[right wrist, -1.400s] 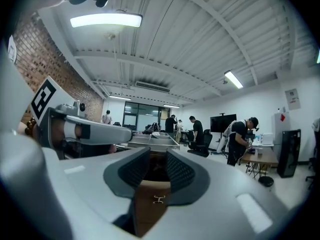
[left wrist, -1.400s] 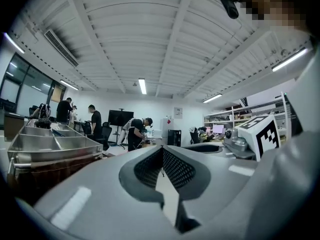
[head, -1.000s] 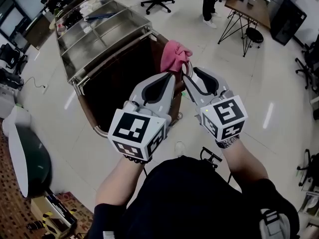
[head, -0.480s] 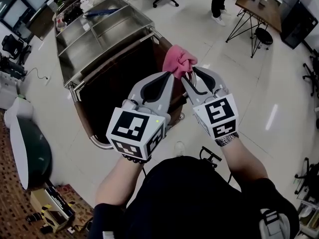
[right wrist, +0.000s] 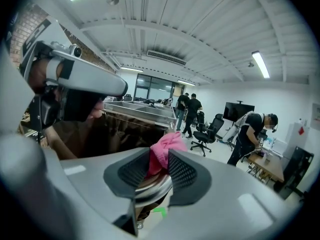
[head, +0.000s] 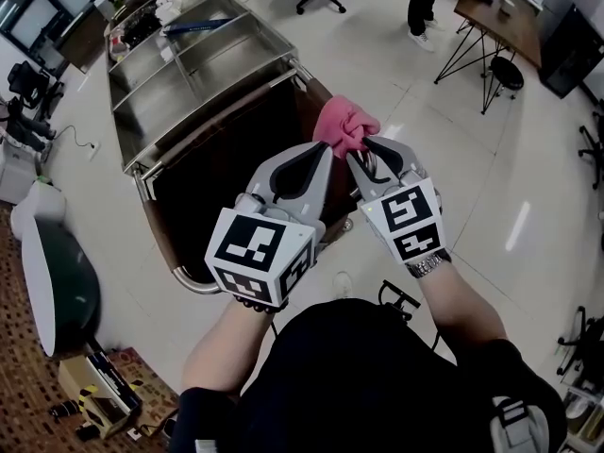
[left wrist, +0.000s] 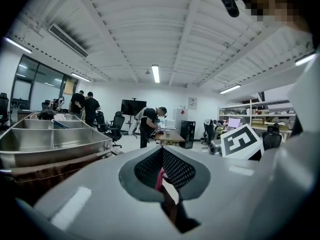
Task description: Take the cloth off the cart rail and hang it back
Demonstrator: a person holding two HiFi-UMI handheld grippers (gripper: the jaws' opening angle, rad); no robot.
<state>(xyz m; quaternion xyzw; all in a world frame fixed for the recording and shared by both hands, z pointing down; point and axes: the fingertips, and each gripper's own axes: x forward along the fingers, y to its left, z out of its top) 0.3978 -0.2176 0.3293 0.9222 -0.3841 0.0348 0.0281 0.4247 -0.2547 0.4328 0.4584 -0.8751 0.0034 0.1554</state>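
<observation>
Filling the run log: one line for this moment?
phase: grasp | cloth: on cart rail | right hand-held gripper: jaws just closing, pinching cloth | left hand-held gripper: shut

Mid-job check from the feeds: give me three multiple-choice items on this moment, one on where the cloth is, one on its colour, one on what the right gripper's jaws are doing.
1. Where is the cloth?
A. Bunched on the cart rail
B. Flat on the floor
C. In the cart's steel top trays

2. What colour is the cloth?
A. Blue
B. Pink
C. White

3. The right gripper has its jaws:
A. empty, far from the cart
B. on an office chair
C. around the cloth

Answers:
1 A: the head view shows it heaped on the rail.
2 B: it reads pink in the head view and the right gripper view.
3 C: the cloth sits between the pads, touching both; the jaws have just been closing.
</observation>
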